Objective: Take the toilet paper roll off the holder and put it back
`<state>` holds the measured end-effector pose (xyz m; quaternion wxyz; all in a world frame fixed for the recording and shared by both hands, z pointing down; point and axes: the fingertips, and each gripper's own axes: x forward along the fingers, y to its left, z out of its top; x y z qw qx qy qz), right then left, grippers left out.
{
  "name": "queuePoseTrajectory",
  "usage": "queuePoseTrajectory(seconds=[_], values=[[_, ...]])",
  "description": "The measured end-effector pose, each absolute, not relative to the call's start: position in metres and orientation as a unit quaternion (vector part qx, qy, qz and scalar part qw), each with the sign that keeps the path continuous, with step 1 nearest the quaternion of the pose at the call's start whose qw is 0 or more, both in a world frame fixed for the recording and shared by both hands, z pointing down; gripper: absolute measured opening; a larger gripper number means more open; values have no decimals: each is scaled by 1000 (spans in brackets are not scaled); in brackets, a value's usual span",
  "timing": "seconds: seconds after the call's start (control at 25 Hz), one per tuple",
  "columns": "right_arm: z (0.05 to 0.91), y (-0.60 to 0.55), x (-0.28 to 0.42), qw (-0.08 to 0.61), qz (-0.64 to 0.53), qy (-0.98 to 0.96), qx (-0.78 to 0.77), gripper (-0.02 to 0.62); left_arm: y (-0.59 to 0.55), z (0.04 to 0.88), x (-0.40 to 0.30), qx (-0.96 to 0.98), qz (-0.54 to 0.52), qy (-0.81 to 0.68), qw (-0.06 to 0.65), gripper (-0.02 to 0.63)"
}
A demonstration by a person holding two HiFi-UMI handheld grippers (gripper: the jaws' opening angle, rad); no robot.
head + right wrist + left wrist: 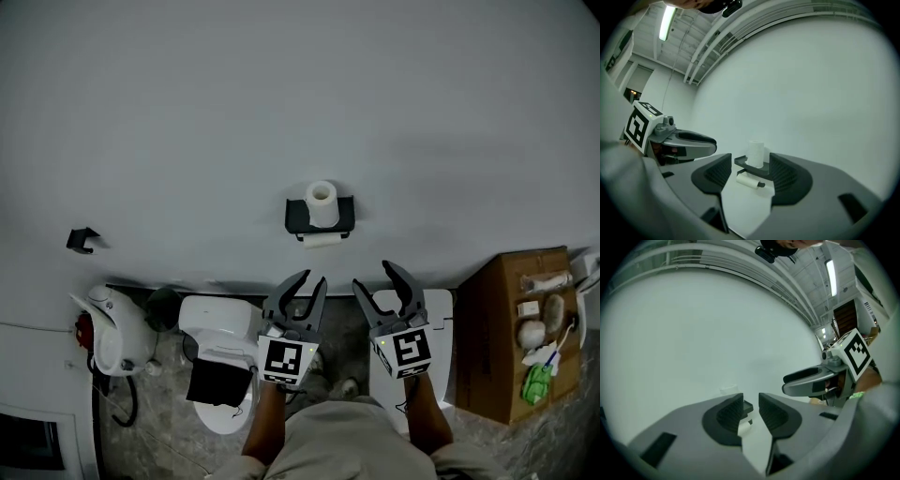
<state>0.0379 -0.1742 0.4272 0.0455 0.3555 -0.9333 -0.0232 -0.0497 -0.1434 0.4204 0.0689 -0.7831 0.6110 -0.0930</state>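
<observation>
A black holder (298,217) hangs on the white wall. One toilet paper roll (322,201) stands upright on its top shelf, and a second roll (322,240) lies on the bar beneath. My left gripper (304,289) and right gripper (377,279) are side by side below the holder, well short of it, both open and empty. In the right gripper view the holder (746,164), the upright roll (755,153) and the lower roll (748,180) show between the jaws of the right gripper (750,169). The left gripper (750,409) frames the holder (747,407) in a narrower gap.
A white toilet (221,349) stands below left and a white bin (439,323) below right. Small items lie on a cardboard box (506,328) at far right. A black hook (82,240) is on the wall at left, above a white device (111,330).
</observation>
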Motion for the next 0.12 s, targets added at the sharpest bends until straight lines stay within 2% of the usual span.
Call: queuePoseTrajectory(seconds=[0.12], values=[[425,-168,49,45,-20,-934,354,250,-137,418,-38,-781,-99,612,70,109]])
